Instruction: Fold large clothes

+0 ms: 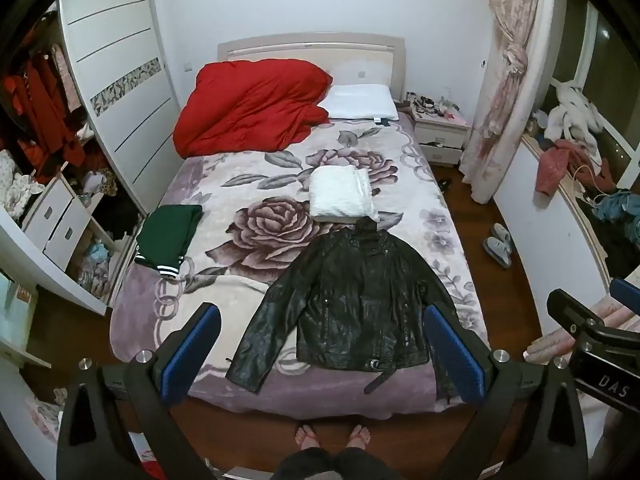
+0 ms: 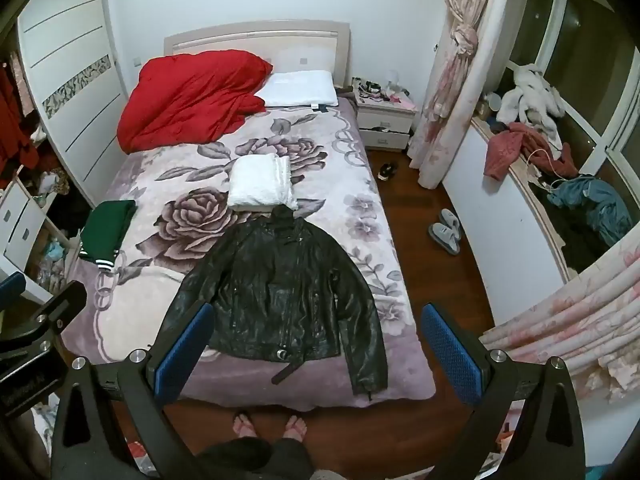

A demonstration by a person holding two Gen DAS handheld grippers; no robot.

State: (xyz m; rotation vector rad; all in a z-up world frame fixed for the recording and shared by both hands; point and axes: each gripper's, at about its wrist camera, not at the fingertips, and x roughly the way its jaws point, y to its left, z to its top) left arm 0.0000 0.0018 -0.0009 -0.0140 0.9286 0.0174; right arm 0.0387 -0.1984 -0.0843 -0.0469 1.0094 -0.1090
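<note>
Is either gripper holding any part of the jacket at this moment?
No. The left gripper and right gripper are both open and empty, held above the foot of the bed; the black leather jacket lies flat, ungripped.

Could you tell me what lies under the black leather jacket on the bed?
The black leather jacket lies spread flat on the floral blanket, collar toward the folded white garment. Only blanket shows around its edges; anything directly beneath the jacket is covered.

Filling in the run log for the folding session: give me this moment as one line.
phase: pre-grasp | left gripper: open, empty | right gripper: open, empty | black leather jacket: spread flat, unfolded, foot of bed
</note>
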